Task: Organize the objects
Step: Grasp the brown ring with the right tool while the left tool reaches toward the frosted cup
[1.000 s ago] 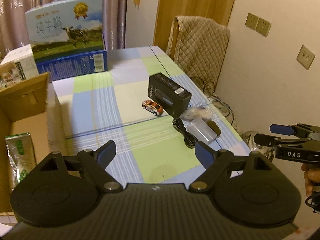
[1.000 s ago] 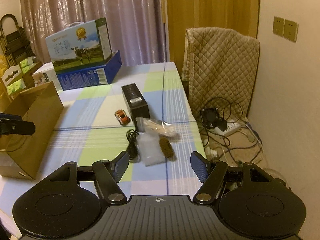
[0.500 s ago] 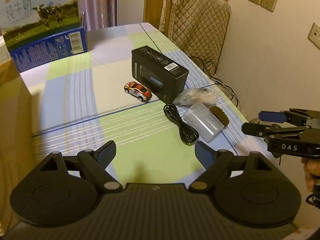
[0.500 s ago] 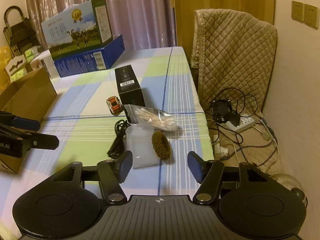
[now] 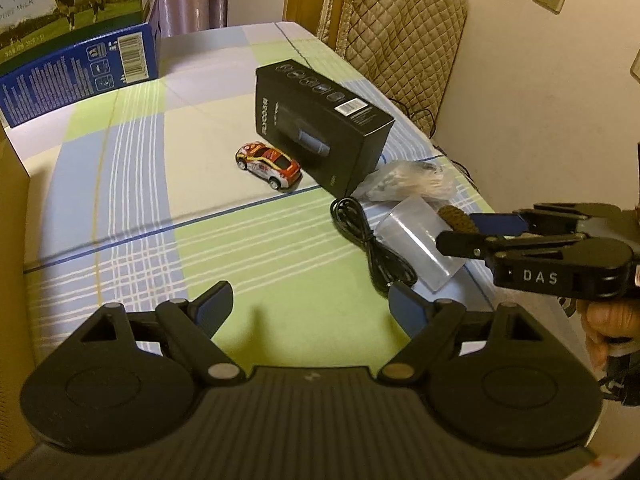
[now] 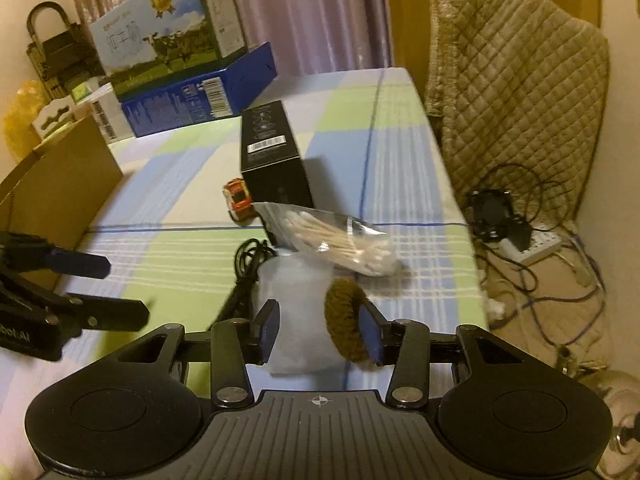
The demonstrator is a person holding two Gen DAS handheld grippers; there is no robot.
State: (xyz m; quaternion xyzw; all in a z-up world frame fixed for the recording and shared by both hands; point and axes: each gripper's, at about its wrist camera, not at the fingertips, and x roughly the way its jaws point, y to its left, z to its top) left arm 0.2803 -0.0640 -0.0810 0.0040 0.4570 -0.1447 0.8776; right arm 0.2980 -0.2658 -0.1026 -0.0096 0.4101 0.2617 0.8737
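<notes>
A: How do the two tools sit?

B: Both tilt downward over the table point(image 5: 132, 184), which wears a checked cloth of green, blue and cream. The left gripper point(image 5: 310, 304) hangs above a bare green patch, its jaws spread wide with nothing between them. The right gripper point(image 6: 318, 330) is lower at the table's near right edge, its jaws closing, with a clear plastic packet point(image 6: 296, 300) and a brown scrunchie point(image 6: 346, 320) between them. The scrunchie sits just beside the right pad; I cannot tell whether the pads press yet.

A: And the hand?

B: In the left view, only fingers point(image 5: 604, 326) show, wrapped under the right tool's black body at the frame's edge.

A: What are the things like?

B: The scrunchie is a fuzzy knitted ring. The packet is flat, frosted and soft-edged. Behind it lies a crinkly bag of cotton swabs point(image 6: 340, 240), a coiled black cable point(image 5: 372, 240), a matte black box point(image 5: 320, 128) lying long, and a glossy little toy car point(image 5: 268, 165) in red, white and orange just beside the box.

A: Anything hard to read?

B: The cardboard box point(image 6: 60, 176) at left is cut off, its inside unseen. The right view is smeared by motion, and the black box hides most of the car there.
</notes>
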